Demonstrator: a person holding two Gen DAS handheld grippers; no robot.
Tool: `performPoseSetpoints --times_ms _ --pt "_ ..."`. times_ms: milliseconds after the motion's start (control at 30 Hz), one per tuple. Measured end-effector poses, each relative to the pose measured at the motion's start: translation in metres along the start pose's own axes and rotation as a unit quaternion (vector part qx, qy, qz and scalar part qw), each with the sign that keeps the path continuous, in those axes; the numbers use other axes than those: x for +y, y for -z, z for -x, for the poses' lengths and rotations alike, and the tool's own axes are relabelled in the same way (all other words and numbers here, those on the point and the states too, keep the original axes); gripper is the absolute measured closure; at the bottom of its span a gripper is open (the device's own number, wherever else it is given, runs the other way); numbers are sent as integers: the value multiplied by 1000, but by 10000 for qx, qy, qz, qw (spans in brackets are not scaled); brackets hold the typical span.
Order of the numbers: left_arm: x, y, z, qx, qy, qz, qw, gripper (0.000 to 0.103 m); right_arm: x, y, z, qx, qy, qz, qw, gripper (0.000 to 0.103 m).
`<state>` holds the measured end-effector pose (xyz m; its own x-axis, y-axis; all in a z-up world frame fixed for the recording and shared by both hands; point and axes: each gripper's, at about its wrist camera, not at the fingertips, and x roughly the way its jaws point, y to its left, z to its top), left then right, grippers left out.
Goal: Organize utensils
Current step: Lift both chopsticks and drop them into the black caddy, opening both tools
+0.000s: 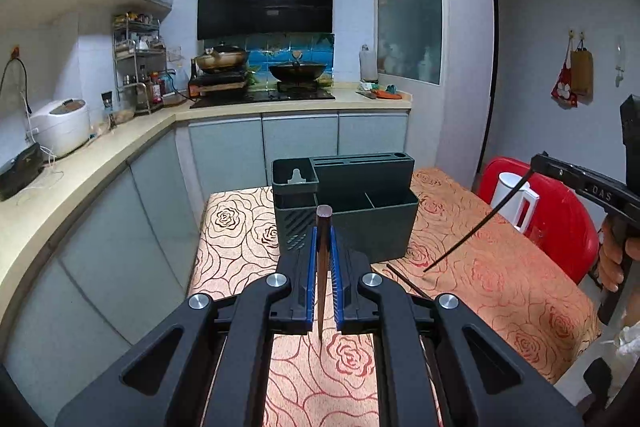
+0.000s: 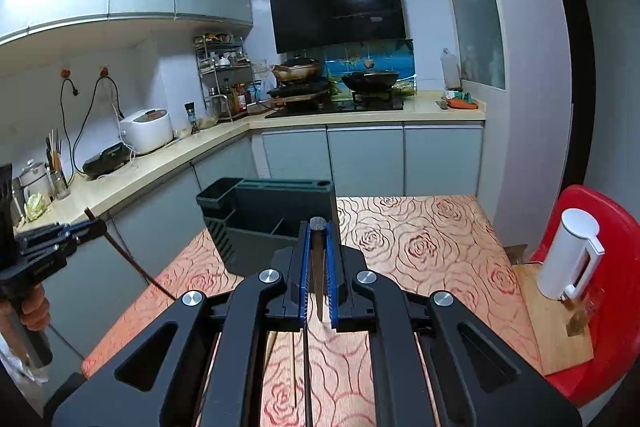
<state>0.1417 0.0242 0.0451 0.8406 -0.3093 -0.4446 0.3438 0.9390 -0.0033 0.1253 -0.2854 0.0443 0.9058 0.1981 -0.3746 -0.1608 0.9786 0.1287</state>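
The only writing that can be read is "DAS", in pale letters on the body of the right gripper [image 1: 538,163] as the left camera sees it. The largest thing is the table [image 1: 500,267] under a cloth with a rose pattern; at its far edge stands the dark green utensil holder [image 1: 344,203], with knife slots on top at the back and open compartments in front. Right of the table a red chair [image 2: 612,307] carries a wooden board [image 2: 556,331] and a white kettle [image 2: 568,255]. Behind all this runs the kitchen counter [image 2: 168,163] with a white rice cooker [image 2: 146,131]. The left gripper [image 1: 323,239] is closed on a brown chopstick [image 1: 322,267], which stands nearly upright between the blue pads – its thick end up, in front of the holder, its thin tip above the cloth. The right gripper is closed on a dark chopstick [image 2: 318,267] in the same way. One more chopstick [image 1: 408,281] lies on the cloth, just beside the holder. Both grippers point a little downward toward the holder – a hand [image 1: 616,255] grips the right handle.
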Motion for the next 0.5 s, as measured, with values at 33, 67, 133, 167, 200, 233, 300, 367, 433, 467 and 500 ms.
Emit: performPoseSetpoints --times_ms 33,67,133,167,200,233,300,367,433,467,500 --pt "2 -3 -3 34 14 23 10000 97 0 -4 -3 -2 -26 -15 10000 95" --pt "5 -6 -6 83 42 59 9999 97 0 -11 -6 -14 -56 -29 10000 95" --pt "9 -16 -10 147 99 81 9998 97 1 -24 -8 -73 -87 -31 9999 95" --pt "10 -20 -11 150 113 66 9998 97 3 -30 -7 -108 -101 -14 9999 95" --pt "10 -25 -11 142 130 45 9998 97 5 -36 -6 -163 -113 17 9998 95" --pt "10 -32 -10 125 167 13 9998 97 7 -43 -4 -225 -116 63 9997 95" --pt "7 -44 -8 67 222 -59 9997 97 12 -55 0 -322 -125 150 9993 95" --pt "3 -61 -5 -41 269 -145 9995 97 16 -67 3 -402 -148 205 9989 95" --pt "-1 -77 -4 -155 275 -195 9993 97 21 -78 4 -491 -142 265 9983 95" --pt "-3 -85 -4 -218 265 -213 9992 97 22 -83 4 -521 -124 292 9981 95" --pt "-6 -95 -4 -303 256 -232 9989 97 24 -87 3 -543 -104 319 9980 95"
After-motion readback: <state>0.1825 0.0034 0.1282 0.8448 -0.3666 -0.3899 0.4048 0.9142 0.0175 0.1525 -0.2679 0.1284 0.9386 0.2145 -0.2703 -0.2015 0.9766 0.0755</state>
